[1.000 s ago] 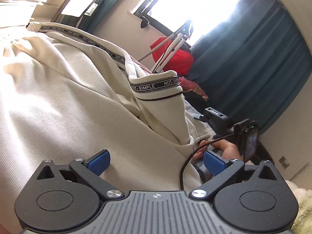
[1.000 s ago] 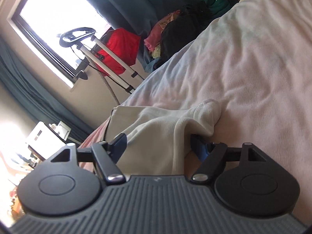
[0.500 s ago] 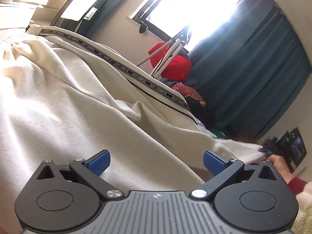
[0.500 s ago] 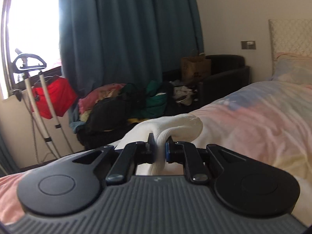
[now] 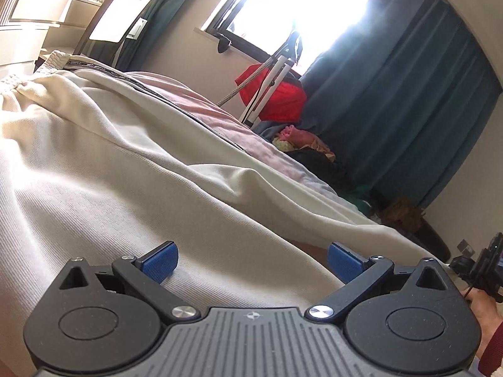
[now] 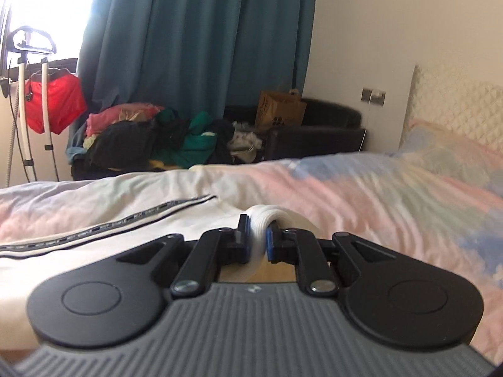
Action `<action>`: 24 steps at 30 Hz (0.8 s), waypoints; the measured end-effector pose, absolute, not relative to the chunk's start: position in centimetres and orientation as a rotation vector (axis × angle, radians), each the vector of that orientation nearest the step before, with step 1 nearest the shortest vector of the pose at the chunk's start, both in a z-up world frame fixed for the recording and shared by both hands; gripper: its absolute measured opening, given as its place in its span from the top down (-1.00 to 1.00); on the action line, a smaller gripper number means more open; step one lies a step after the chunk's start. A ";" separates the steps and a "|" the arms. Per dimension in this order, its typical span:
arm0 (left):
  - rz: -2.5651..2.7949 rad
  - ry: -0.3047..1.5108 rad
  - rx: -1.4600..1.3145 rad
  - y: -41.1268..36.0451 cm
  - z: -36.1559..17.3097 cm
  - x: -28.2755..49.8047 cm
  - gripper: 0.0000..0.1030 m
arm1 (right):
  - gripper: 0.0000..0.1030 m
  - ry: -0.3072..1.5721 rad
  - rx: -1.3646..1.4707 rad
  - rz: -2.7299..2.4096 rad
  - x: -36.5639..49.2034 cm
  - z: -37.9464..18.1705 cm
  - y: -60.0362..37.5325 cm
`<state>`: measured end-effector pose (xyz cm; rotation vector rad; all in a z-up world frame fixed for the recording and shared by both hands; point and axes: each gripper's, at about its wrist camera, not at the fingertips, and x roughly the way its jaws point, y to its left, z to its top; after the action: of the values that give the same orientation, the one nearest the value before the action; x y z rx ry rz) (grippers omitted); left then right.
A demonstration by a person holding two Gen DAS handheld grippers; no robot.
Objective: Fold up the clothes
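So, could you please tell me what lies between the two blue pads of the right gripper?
In the right wrist view, a bunched white ribbed cuff of the cream garment, pinched by the right gripper.

Each hand-held gripper, left (image 5: 251,259) and right (image 6: 258,238), has a grey ribbed body with a small round emblem at its front edge. Two black rounded housings, each with a raised disc, flank it. Black link arms pivot on silver screws and end in blue pads (image 5: 160,259). At the left view's right edge shows a dark red sleeve (image 5: 493,350) with a fluffy white cuff.
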<state>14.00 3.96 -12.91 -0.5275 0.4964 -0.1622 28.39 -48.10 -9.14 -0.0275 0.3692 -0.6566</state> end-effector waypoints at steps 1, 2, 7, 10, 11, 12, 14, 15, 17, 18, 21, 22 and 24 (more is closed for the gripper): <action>-0.164 0.496 -0.522 3.9 -12.9 14.1 -0.99 | 0.75 0.373 -0.052 -0.675 28.1 -9.4 -48.6; -0.165 0.497 -0.519 3.8 -13.0 14.1 -0.99 | 0.75 0.395 -0.045 -0.694 27.6 -10.0 -49.5; -0.185 0.502 -0.487 3.2 -13.3 14.1 -0.98 | 0.74 0.496 0.102 -0.734 24.5 -14.6 -54.1; -0.198 0.497 -0.446 2.4 -13.2 14.0 -0.99 | 0.74 0.527 0.137 -0.705 23.6 -16.9 -54.7; -0.201 0.496 -0.429 2.0 -13.2 14.0 -0.99 | 0.72 0.525 0.152 -0.703 23.5 -17.1 -54.7; -0.203 0.494 -0.411 1.8 -13.2 14.0 -0.99 | 0.71 0.525 0.167 -0.701 23.5 -17.4 -54.8; -0.206 0.491 -0.373 1.2 -13.2 13.9 -0.99 | 0.61 0.535 0.197 -0.699 23.6 -17.5 -55.3; -0.201 0.493 -0.354 0.8 -13.2 13.9 -0.99 | 0.58 0.539 0.215 -0.692 23.5 -17.4 -55.5; -0.172 0.486 -0.294 -0.1 -12.9 14.0 -0.99 | 0.19 0.548 0.266 -0.650 22.9 -17.1 -55.8; -0.150 0.478 -0.255 -0.7 -12.6 14.1 -0.99 | -0.06 0.552 0.296 -0.621 22.4 -16.9 -55.9; -0.157 0.432 -0.154 -2.0 -11.8 13.1 -0.99 | -1.00 0.539 0.326 -0.518 20.2 -15.2 -54.8; -0.166 0.425 -0.136 -2.4 -11.6 12.8 -0.99 | -1.00 0.531 0.315 -0.497 19.4 -14.4 -54.1; -0.181 0.428 -0.134 -2.7 -11.2 12.0 -0.99 | -1.00 0.501 0.298 -0.437 17.2 -12.3 -52.3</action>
<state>12.00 -2.74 -11.15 -0.1345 0.4280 -0.1811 17.16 -52.28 -12.34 0.2976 0.5011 -0.4367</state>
